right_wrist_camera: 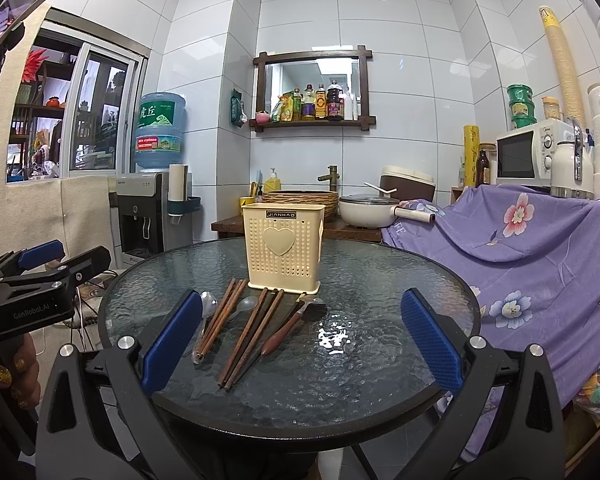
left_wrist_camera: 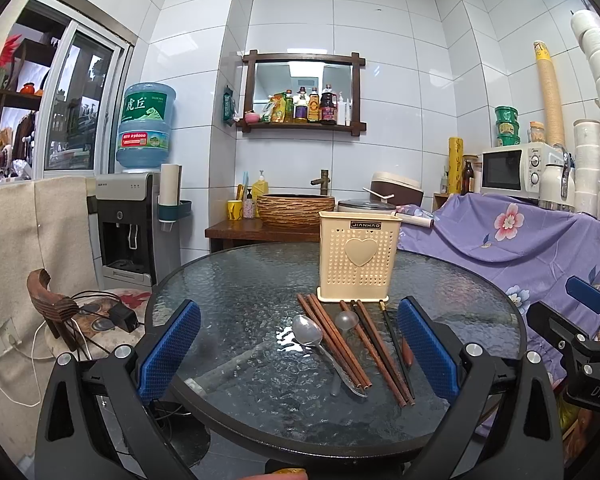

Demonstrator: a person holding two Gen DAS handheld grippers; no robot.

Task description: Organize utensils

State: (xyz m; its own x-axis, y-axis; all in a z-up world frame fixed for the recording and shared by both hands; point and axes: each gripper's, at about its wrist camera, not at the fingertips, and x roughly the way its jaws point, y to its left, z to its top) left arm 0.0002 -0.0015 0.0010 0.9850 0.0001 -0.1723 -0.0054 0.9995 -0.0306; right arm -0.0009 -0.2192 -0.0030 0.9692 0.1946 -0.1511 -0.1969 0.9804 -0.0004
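The utensils lie flat in a row on the glass counter (left_wrist_camera: pixel 228 280), right in front of the cream holder (right_wrist_camera: pixel 284 245). I count 3 spoons and about 4 pairs of chopsticks (right_wrist_camera: pixel 256 334).

My left tongs (left_wrist_camera: pixel 298 350) and right tongs (right_wrist_camera: pixel 300 342) are both wide open and hold nothing. I should pinch 1 pair by its middle and drop it in standing up.
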